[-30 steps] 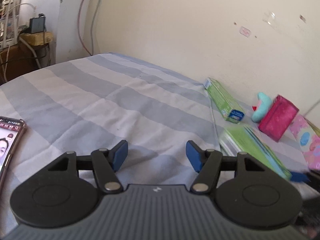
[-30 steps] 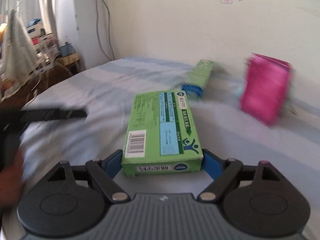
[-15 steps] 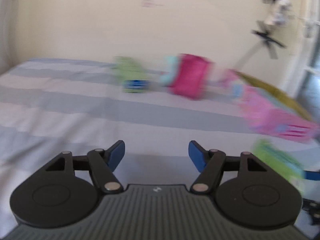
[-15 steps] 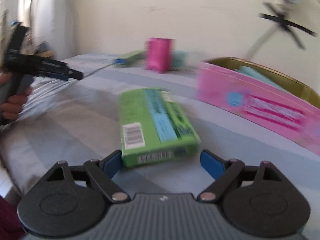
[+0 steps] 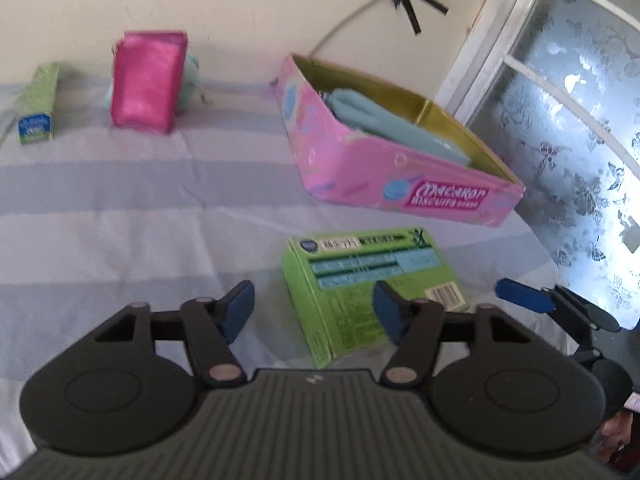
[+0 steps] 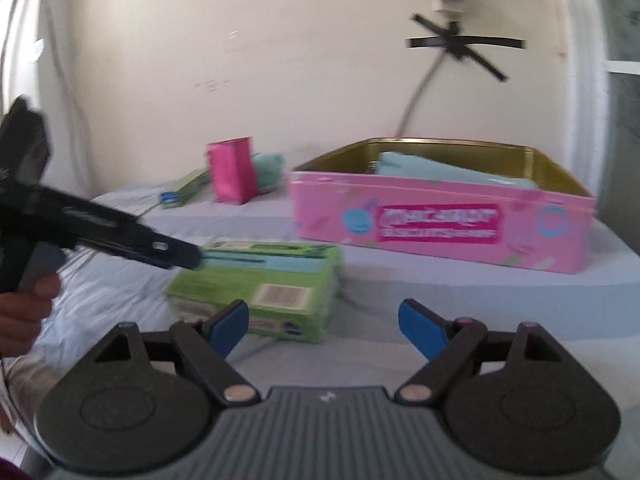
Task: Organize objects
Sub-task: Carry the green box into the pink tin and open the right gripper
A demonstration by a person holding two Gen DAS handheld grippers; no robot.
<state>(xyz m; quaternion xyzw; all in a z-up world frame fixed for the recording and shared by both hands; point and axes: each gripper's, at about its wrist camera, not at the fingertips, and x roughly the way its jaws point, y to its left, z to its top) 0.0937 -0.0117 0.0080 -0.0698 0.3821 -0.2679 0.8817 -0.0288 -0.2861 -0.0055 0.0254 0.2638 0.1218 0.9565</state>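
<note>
Both the left gripper [image 5: 314, 312] and right gripper [image 6: 322, 326] gape empty — the green carton [image 5: 368, 292] lies flat on the striped bedsheet [image 5: 120, 216] beside the pink biscuit tin [image 5: 400, 188], seemingly staged for packing.

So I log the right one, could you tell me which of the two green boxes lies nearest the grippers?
The wide flat green box with the barcode, lying just before the pink tin. The narrow green box lies far off by the wall, beside the pink pouch.
</note>
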